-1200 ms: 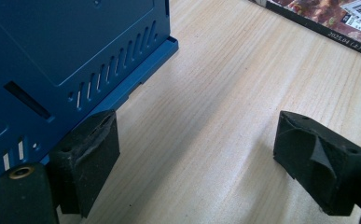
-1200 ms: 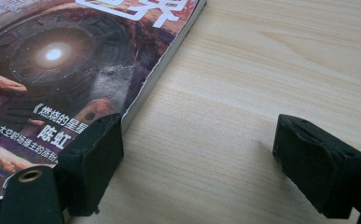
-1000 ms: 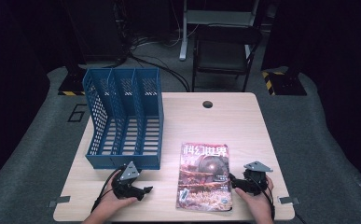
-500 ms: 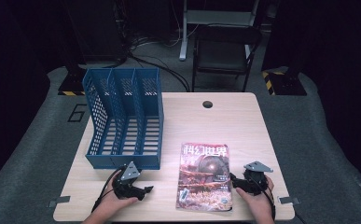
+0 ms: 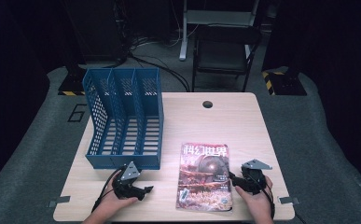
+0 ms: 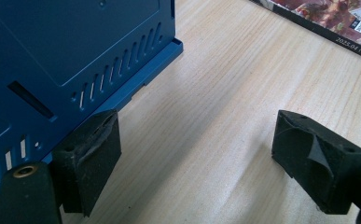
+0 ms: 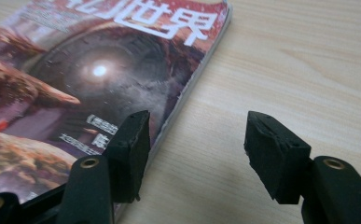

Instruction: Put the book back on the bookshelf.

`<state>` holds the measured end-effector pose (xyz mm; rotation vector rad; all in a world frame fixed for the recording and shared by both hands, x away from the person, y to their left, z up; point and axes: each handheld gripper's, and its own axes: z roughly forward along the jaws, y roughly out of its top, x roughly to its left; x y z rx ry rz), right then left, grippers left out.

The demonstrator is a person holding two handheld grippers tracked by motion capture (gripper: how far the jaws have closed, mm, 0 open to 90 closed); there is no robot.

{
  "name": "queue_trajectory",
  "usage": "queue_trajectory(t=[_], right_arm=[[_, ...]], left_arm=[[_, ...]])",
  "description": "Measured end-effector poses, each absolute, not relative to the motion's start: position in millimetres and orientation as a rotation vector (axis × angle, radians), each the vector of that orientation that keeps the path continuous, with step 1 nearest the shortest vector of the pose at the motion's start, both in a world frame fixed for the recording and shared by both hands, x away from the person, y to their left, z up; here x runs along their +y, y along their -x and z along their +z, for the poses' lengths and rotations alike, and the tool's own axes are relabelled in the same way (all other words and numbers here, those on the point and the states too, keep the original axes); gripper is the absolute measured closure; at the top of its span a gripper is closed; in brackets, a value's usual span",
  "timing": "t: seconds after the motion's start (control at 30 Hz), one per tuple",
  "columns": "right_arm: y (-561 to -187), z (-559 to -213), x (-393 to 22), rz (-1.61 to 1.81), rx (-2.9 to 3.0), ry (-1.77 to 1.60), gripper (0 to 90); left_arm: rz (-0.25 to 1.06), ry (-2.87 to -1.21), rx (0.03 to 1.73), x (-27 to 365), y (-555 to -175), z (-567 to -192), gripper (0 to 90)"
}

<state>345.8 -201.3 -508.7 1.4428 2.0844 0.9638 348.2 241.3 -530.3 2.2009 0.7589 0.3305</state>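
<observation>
Magazine (image 5: 205,176) | cover title white characters "世界" | barcode label "2025.04"

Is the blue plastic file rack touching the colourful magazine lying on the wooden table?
Apart. The high view shows a strip of bare table between the blue plastic file rack and the magazine; the left gripper view shows that gap too.

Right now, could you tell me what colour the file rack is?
The file rack is blue, clearest in the high view.
</observation>
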Motion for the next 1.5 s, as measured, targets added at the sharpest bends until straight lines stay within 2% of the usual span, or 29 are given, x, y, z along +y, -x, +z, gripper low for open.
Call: queue_trajectory(t=[0.27,0.6,1.5], right_arm=[[-339.3,-497.1,-189.8,1.012,2.092,-1.431,42.1],[-340.6,-500.4,-178.6,1.027,2.144,-1.437,44.6],[-348.7,-516.3,-172.9,1.02,2.181,-1.497,40.8]], left_arm=[[0.331,-2.204,0.76,241.3,-348.1,-530.1,15.5],[0.331,-2.203,0.76,241.2,-348.0,-530.1,15.5],[0.334,-2.201,0.777,239.7,-346.5,-529.8,15.8]])
